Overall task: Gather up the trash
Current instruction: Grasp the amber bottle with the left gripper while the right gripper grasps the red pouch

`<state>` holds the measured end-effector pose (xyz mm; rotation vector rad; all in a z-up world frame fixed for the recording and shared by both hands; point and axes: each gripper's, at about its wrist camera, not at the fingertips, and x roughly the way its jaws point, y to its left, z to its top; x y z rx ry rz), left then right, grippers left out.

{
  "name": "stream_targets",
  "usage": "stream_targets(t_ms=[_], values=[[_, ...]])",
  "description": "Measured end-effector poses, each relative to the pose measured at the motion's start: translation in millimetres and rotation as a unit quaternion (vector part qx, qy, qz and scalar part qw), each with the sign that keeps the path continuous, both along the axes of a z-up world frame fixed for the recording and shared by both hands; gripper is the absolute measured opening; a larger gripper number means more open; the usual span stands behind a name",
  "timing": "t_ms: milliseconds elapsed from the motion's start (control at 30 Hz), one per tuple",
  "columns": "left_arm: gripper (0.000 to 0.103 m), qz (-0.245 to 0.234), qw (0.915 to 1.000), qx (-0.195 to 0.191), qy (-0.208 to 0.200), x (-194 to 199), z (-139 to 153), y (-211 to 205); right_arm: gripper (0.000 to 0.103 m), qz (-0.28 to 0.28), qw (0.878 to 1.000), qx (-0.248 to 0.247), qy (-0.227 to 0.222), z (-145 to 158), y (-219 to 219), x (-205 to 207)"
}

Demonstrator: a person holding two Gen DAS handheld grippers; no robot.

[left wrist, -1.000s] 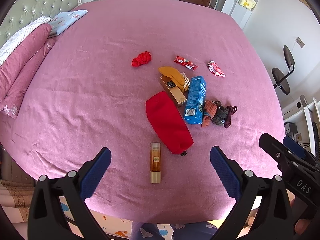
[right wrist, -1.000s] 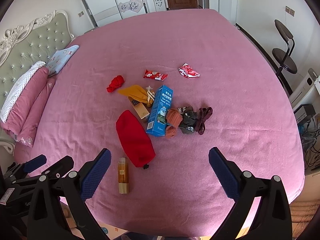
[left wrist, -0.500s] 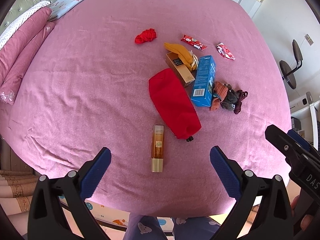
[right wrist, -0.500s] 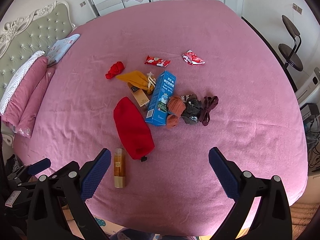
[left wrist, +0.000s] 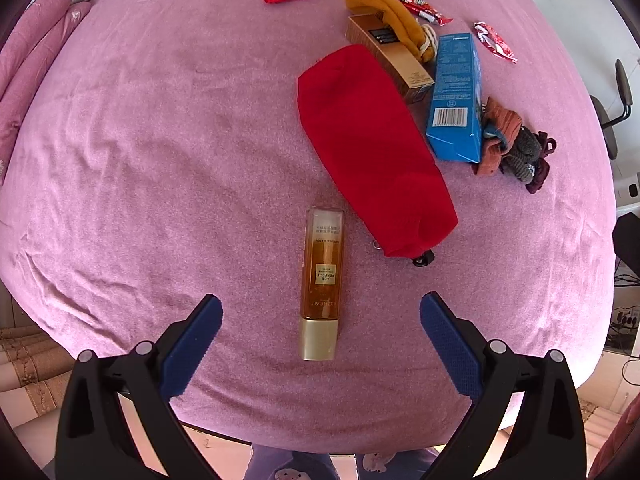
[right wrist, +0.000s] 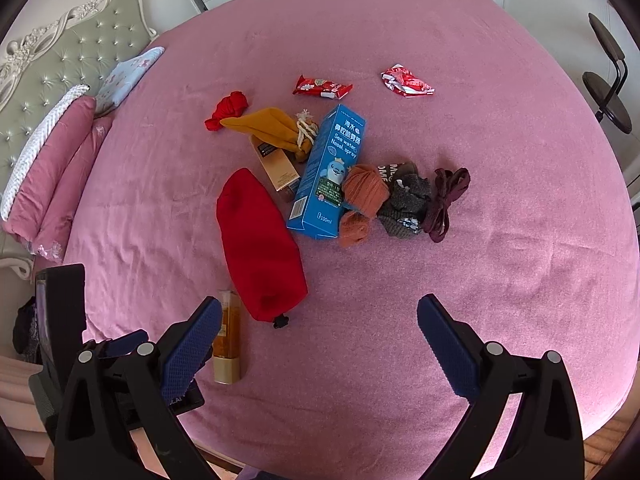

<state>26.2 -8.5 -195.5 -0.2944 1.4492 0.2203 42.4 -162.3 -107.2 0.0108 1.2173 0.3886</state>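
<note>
On the pink bed [left wrist: 160, 160], pink pillows [right wrist: 52, 168] are lying at the far left by the headboard. The left tongs [left wrist: 320, 316] are hanging with their jaws wide apart, having come much lower and nearer than a second ago; the amber bottle [left wrist: 322, 276], lying flat with its gold cap toward the camera, is now sitting between the blue pads [left wrist: 192, 344], untouched. Just right of it a red pouch [left wrist: 372, 140] is stretching diagonally, looming far larger than before. Beyond it a brown box [left wrist: 392, 56] is lying under a mustard cloth [left wrist: 384, 12], next to a blue carton [left wrist: 456, 92], with a heap of socks [left wrist: 512, 148] touching the carton's right side. Two red wrappers [right wrist: 322, 86] [right wrist: 406, 82] are lying farther back, well apart from the pile, where they lay earlier. The right tongs [right wrist: 318, 332] are also gaping, empty, hovering above the bed's near edge, having dipped only slightly.
</note>
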Motion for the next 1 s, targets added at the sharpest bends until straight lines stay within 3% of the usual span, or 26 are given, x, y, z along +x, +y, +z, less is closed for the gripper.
stream_targets(t_ms=[333,433,533,633,733,1000], values=[[0.096,-0.016,0.9988,-0.031,0.034,9.5,-64.8,2.4,0.094,0.003,1.000,-0.003,0.017,-31.0,18.4,17.8],[0.081,-0.009,0.9974,-0.054,0.046,11.6,-79.5,5.7,0.094,0.006,1.000,-0.007,0.023,-38.4,24.0,19.2],[0.068,0.002,0.9968,-0.054,0.060,13.3,-87.9,11.1,0.094,0.011,0.999,-0.011,0.029,-44.5,29.1,19.2],[0.051,0.015,0.9967,-0.053,0.059,12.1,-88.3,22.4,0.094,0.016,0.999,-0.010,0.037,-51.7,34.4,19.7],[0.032,0.032,0.9955,-0.077,0.046,6.3,-83.9,40.1,0.094,0.023,0.998,-0.005,0.053,-63.0,43.6,22.4],[0.032,0.059,0.9929,-0.103,0.013,-5.1,-65.7,94.7,0.094,0.057,0.996,-0.014,0.070,-95.6,89.3,33.9]])
